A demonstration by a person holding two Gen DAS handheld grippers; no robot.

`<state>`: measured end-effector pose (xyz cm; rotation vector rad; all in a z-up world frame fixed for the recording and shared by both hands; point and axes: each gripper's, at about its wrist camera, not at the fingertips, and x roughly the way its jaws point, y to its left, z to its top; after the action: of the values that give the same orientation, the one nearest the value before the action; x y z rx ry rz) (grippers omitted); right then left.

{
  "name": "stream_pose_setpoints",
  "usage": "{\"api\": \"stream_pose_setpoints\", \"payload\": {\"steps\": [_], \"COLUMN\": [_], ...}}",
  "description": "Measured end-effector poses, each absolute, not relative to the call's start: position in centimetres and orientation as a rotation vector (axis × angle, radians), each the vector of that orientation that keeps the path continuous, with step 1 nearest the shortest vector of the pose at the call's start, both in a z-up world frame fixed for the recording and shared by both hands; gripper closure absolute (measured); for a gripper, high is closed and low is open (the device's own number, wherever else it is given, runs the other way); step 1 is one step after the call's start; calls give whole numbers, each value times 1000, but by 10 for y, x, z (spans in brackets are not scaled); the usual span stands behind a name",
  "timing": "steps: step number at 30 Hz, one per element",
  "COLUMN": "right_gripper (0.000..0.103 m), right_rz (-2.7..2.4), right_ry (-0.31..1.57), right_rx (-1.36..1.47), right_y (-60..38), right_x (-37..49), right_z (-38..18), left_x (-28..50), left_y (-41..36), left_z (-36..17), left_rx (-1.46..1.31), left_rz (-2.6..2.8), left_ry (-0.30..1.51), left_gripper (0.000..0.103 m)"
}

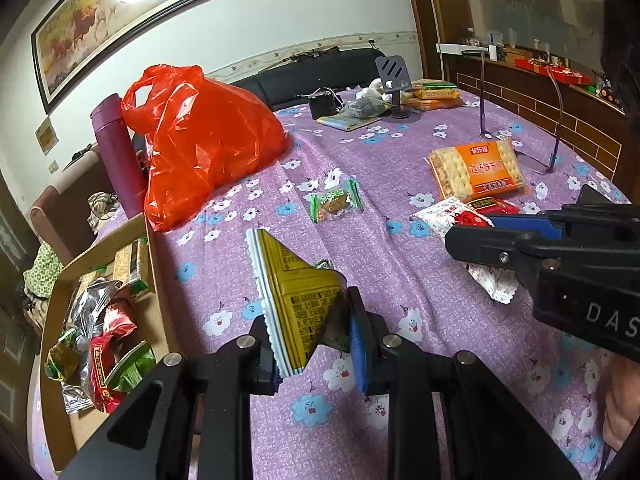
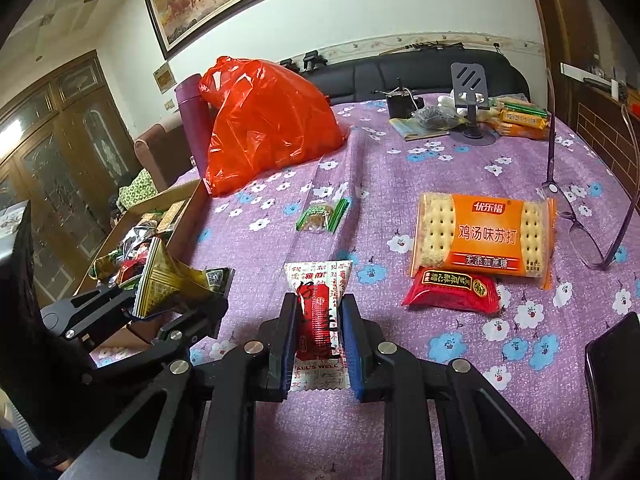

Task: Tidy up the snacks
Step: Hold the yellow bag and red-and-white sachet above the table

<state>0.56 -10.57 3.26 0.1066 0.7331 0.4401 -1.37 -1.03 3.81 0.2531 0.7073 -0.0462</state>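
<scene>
- Left gripper (image 1: pixel 316 332): jaws pinching a yellow snack packet (image 1: pixel 296 300), which is crumpled and clear of the tablecloth.
- Right gripper (image 2: pixel 318 334): jaws pinching a red-and-white snack packet (image 2: pixel 320 312); its lower edge seems to sit on the purple flowered tablecloth (image 2: pixel 400 168).
- Left wrist view: cardboard box (image 1: pixel 156 256) at 9 o'clock from the left gripper, at the table edge, holding mixed snack packets (image 1: pixel 100 340).
- Same view: orange plastic bag (image 1: pixel 204 140) at 11 o'clock, with a purple flask (image 1: pixel 116 152) just beside it on its left.
- Small green-edged snack (image 1: pixel 336 200) lies at 12 o'clock, well apart from both grippers.
- Right wrist view: orange cracker pack (image 2: pixel 484 236) at 2 o'clock; a red packet (image 2: pixel 452 290) touches its near edge.
- Glasses (image 2: pixel 588 236) at 3 o'clock of the cracker pack.
- Phone stand (image 2: pixel 472 96) at the far side of the table.
</scene>
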Motion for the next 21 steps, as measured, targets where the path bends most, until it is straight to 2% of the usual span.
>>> {"api": "stream_pose_setpoints", "payload": {"steps": [21], "right_gripper": [80], "right_rz": [417], "right_ry": [755], "right_rx": [109], "right_y": [-108], "right_x": [12], "right_z": [27], "left_x": [-7], "left_y": [-5], "left_z": [32], "left_rx": [234], "left_rz": [-25], "left_ry": [721], "left_gripper": [78]}}
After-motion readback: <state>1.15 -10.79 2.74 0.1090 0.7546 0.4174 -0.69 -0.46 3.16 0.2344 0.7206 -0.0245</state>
